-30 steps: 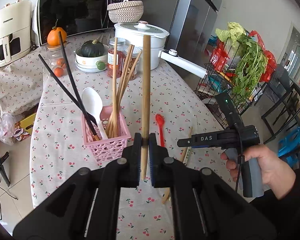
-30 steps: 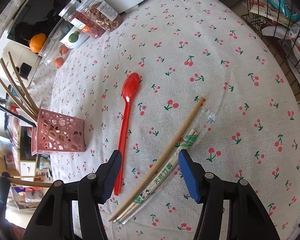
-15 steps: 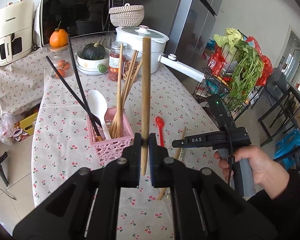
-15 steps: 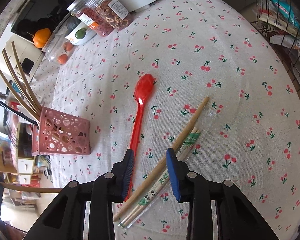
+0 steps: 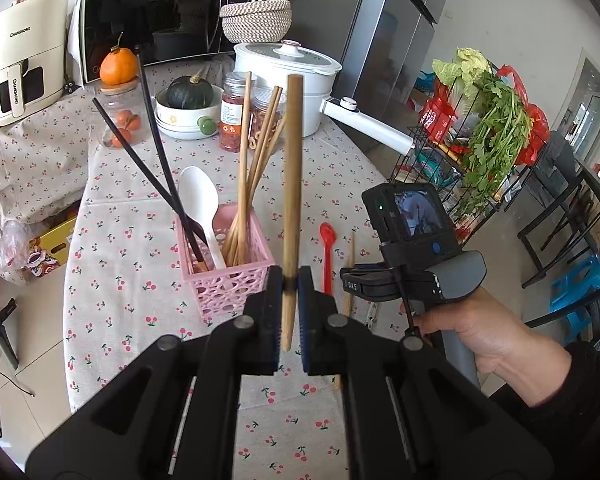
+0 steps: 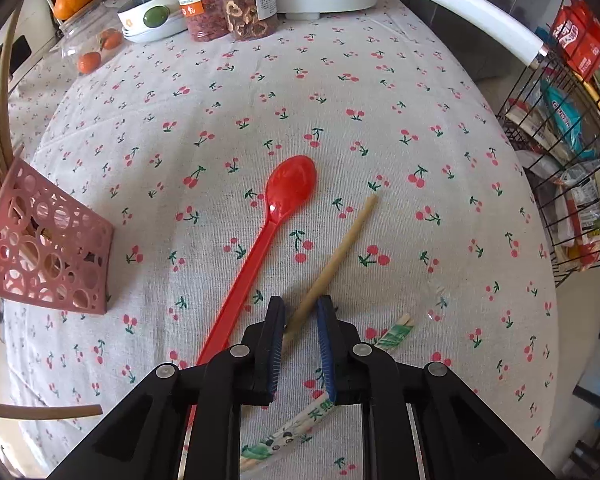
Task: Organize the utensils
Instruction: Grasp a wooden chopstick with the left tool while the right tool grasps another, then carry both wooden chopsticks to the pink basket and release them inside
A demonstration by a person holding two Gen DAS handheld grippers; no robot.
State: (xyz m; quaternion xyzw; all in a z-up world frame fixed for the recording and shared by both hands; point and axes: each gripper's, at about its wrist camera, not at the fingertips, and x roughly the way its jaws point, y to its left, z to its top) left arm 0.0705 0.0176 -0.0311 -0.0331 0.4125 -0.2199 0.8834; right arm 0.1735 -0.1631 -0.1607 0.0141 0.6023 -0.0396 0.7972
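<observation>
My left gripper (image 5: 289, 280) is shut on a bamboo chopstick (image 5: 292, 184) that stands upright, just right of the pink utensil basket (image 5: 228, 280). The basket holds black chopsticks, a white spoon and several bamboo chopsticks. My right gripper (image 6: 300, 312) is low over the table with its jaws closed around a loose bamboo chopstick (image 6: 340, 248). A red plastic spoon (image 6: 276, 216) lies just left of it. A wrapped pair of chopsticks (image 6: 392, 336) lies under the right gripper. The basket also shows at the left of the right wrist view (image 6: 48, 248).
Jars (image 6: 220, 4), a bowl with a squash (image 5: 188, 112), a white pot (image 5: 288, 76) and a microwave (image 5: 156, 16) stand at the back of the cherry-print table (image 6: 340, 80). A wire rack with greens (image 5: 480, 132) stands off the table's right edge.
My right gripper has lowered and closed its jaws from wide open around the loose chopstick. My left gripper has kept its chopstick and drawn back a little.
</observation>
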